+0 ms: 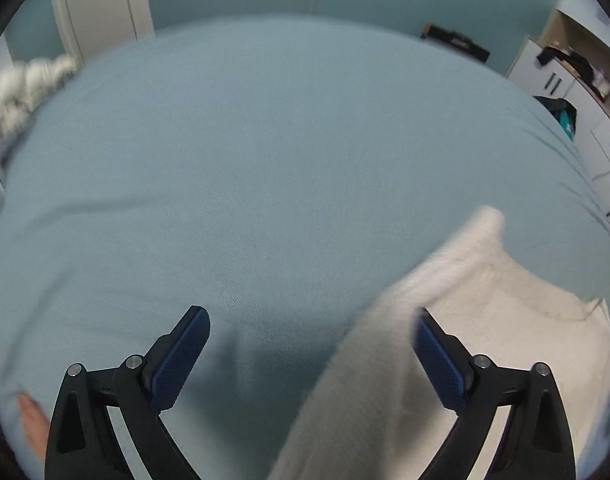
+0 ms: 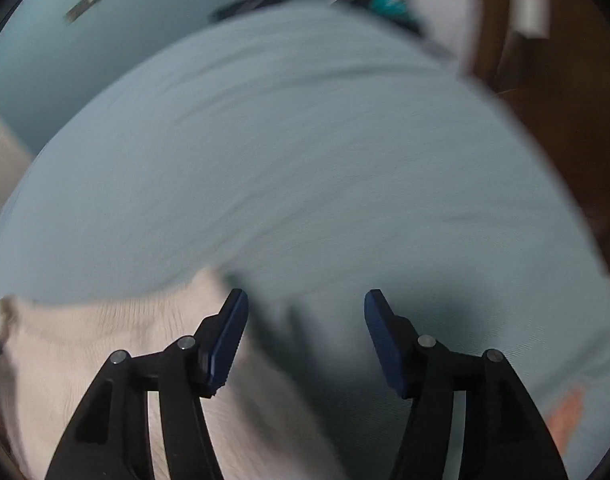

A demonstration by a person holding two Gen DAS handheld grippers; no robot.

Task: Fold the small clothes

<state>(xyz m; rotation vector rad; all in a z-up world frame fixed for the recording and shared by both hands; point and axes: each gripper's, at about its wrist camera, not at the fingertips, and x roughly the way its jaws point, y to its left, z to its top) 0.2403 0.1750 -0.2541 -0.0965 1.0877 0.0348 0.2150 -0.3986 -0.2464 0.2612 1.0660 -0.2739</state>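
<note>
A cream knitted garment (image 1: pixel 457 320) lies on the pale blue bed sheet (image 1: pixel 245 168) at the lower right of the left wrist view. My left gripper (image 1: pixel 311 320) hangs above the sheet, open wide, its right finger over the garment's edge and nothing between the pads. In the right wrist view the same cream garment (image 2: pixel 89 344) fills the lower left. My right gripper (image 2: pixel 305 308) is open above the sheet (image 2: pixel 305 160), its left finger over the cloth, holding nothing. Both views are blurred.
White drawers (image 1: pixel 577 92) with dark items on top stand at the bed's right. A white door (image 1: pixel 101 4) and a crumpled white cloth (image 1: pixel 21 84) are at the far left. Brown wooden furniture (image 2: pixel 545 80) stands past the bed's right edge.
</note>
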